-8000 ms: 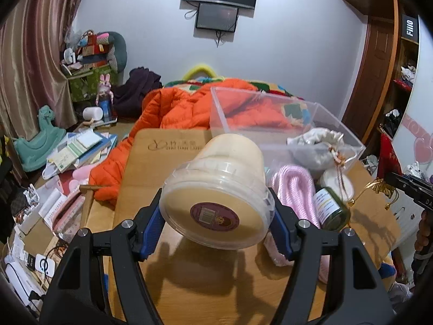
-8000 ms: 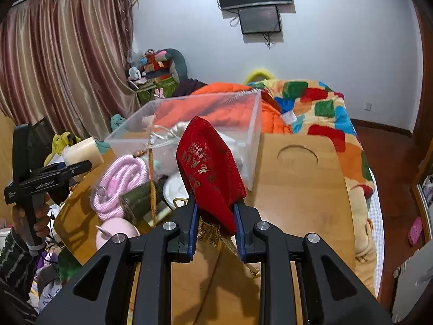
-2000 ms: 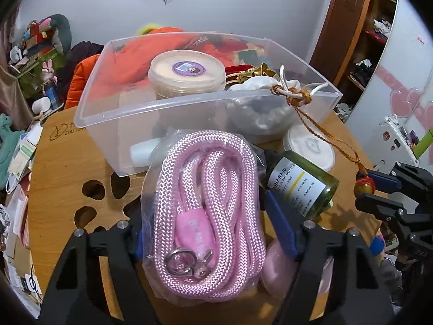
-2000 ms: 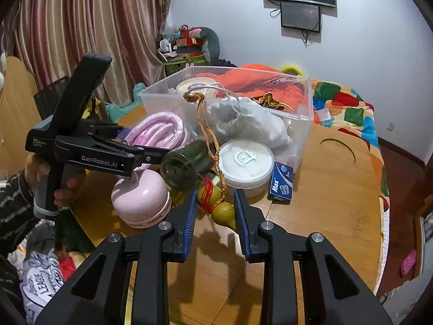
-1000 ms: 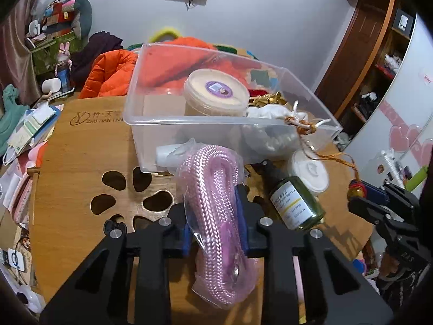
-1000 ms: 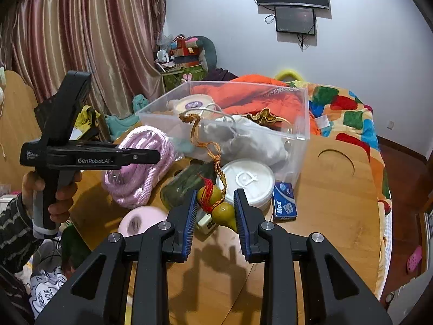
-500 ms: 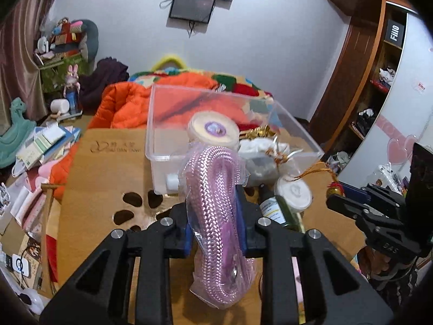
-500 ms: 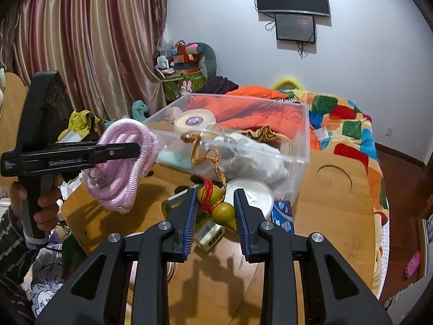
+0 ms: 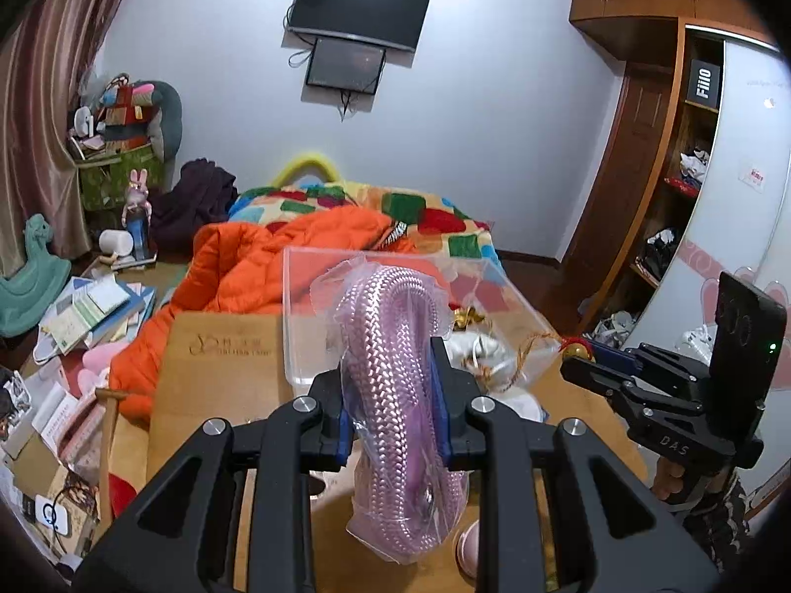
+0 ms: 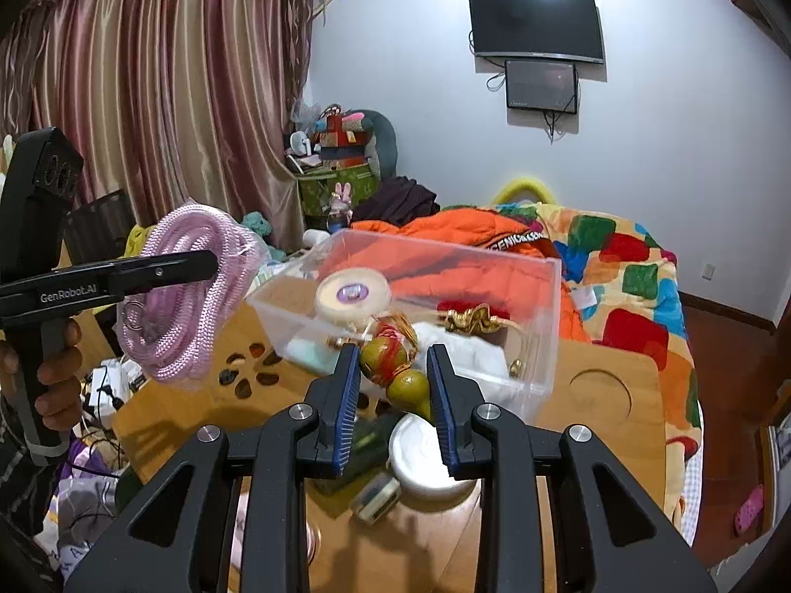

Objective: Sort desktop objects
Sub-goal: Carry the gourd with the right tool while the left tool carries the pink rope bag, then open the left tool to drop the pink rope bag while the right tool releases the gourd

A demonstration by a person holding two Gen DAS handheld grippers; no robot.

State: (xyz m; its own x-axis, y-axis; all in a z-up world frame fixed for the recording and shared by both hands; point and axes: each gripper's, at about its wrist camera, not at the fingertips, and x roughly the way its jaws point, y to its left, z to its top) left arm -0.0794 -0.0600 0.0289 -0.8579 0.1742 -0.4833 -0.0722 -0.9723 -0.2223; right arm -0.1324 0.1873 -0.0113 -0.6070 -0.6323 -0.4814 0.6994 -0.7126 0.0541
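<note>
Left gripper (image 9: 394, 407) clamped on the pink rope (image 9: 395, 395), which is sealed in a clear bag. Coil stands on edge between the blue pads (image 9: 341, 425), top loop above the fingers, bottom loop hanging below them. Rope is in the air, near side of the clear bin (image 9: 306, 306), not in it. From the right wrist camera the same rope (image 10: 188, 291) hangs off to the left of the bin, well above the wooden table (image 10: 613, 425).

Right gripper (image 10: 393, 407): fingers spread apart, pads not touching anything. The gourd charm (image 10: 395, 370), two green-yellow gourds with red thread, sits in the gap between the pads; can't tell what supports it. It overlaps the near wall of the bin (image 10: 539, 326) in that view.

Inside the bin: cream tub (image 10: 353, 293) with purple sticker at the left, white cloth bag (image 10: 469, 346) at the near side, gold ornament (image 10: 472, 318) behind it.

On the table below the right gripper: white round tin (image 10: 420, 459), dark green bottle (image 10: 366, 437) partly hidden behind the left finger, small box (image 10: 375, 494).

Behind the table: bed with orange jacket (image 9: 257, 267) and patchwork quilt (image 10: 628, 267).
</note>
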